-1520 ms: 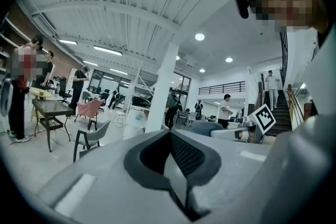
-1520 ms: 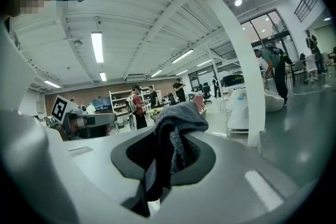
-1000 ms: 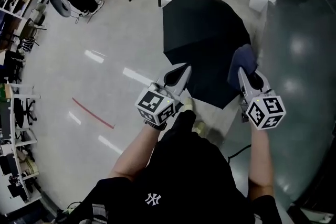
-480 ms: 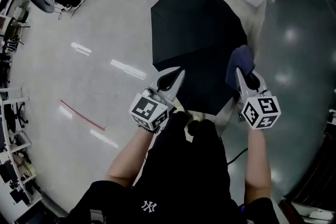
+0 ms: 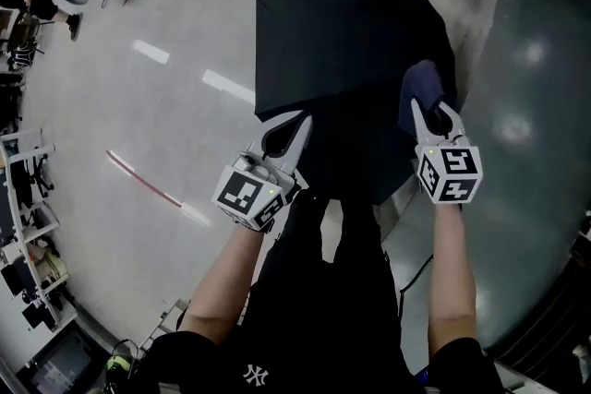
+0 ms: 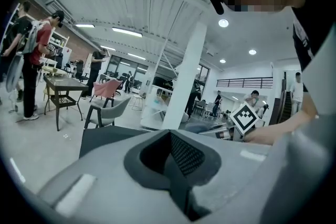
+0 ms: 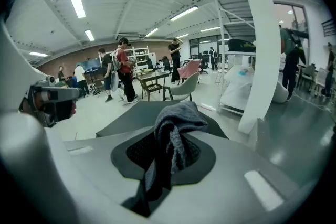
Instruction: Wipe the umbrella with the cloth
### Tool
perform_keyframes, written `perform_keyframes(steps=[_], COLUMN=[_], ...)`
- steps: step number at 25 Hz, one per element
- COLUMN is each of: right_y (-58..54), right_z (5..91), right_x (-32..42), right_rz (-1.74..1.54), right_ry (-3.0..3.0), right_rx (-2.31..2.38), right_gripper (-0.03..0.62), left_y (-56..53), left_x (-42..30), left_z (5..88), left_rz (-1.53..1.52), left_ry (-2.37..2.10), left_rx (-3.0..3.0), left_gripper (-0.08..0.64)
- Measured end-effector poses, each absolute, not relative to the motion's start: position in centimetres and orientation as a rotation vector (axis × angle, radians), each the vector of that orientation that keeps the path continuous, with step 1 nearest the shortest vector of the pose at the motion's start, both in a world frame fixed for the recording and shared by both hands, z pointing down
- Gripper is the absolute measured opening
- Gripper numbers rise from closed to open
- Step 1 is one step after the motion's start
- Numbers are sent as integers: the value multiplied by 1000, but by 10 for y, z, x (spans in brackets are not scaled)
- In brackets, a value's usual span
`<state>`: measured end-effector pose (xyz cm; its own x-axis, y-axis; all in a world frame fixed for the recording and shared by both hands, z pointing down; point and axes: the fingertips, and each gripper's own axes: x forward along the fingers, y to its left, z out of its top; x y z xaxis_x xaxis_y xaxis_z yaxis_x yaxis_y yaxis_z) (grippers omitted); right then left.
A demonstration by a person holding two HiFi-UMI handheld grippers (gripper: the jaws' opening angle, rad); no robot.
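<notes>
Two hand-held grippers are held out over the near edge of the umbrella [image 5: 351, 23], a black canopy lying open on the floor [image 5: 138, 106] at the far centre of the head view. The left hand-held gripper [image 5: 284, 128] is at the near left edge of the canopy. In the left gripper view its jaws are pressed together along their seam with nothing between them, and the dark canopy shows just beyond them. The right hand-held gripper [image 5: 426, 111] is at the near right part of the canopy. In the right gripper view its jaws are pinching the cloth [image 5: 421, 86], a dark blue-grey piece bunched into a fold that stands out past the jaw tips and trails back down between the pads. In the head view the cloth overlaps the right side of the canopy; whether it touches the fabric cannot be told. Each gripper carries a cube with square markers at its near end, and a bare forearm [image 5: 452, 281] runs back from each. The floor is pale and glossy at the left, with a red line [image 5: 148, 185] on it, and dark grey at the right. Far in the right gripper view are a grey chair [image 7: 186, 87], a desk [image 7: 151, 78], a white column [image 7: 257, 55] and several standing people [image 7: 124, 73]
</notes>
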<state>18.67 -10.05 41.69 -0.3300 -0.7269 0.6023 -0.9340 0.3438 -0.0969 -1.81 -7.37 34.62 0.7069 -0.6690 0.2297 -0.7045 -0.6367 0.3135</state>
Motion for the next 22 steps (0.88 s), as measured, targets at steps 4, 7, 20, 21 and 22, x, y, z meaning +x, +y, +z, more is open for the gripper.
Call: perform_keyframes(steps=[4, 7, 20, 21, 22], right_y=[-134, -158, -231, -227, -224], right_z=[465, 495, 590, 595, 599], right_x=[210, 224, 255, 247, 239], right_rz=[585, 537, 395, 408, 418], right_ry=[-2098, -2063, -1813, -1815, -1820], right_rx=[1395, 1367, 1267, 1253, 1241], right_gripper=[84, 84, 84, 84, 84], left_y=[-87, -94, -127, -125, -123], left_x=[-1, 11, 23, 19, 15], left_z=[369, 386, 425, 427, 430], left_rz=[165, 190, 179, 180, 180], left_ry=[-1108, -1127, -1149, -1150, -1151], left_rx=[2479, 2461, 2423, 2419, 2416], left_gripper=[0, 0, 0, 0, 0])
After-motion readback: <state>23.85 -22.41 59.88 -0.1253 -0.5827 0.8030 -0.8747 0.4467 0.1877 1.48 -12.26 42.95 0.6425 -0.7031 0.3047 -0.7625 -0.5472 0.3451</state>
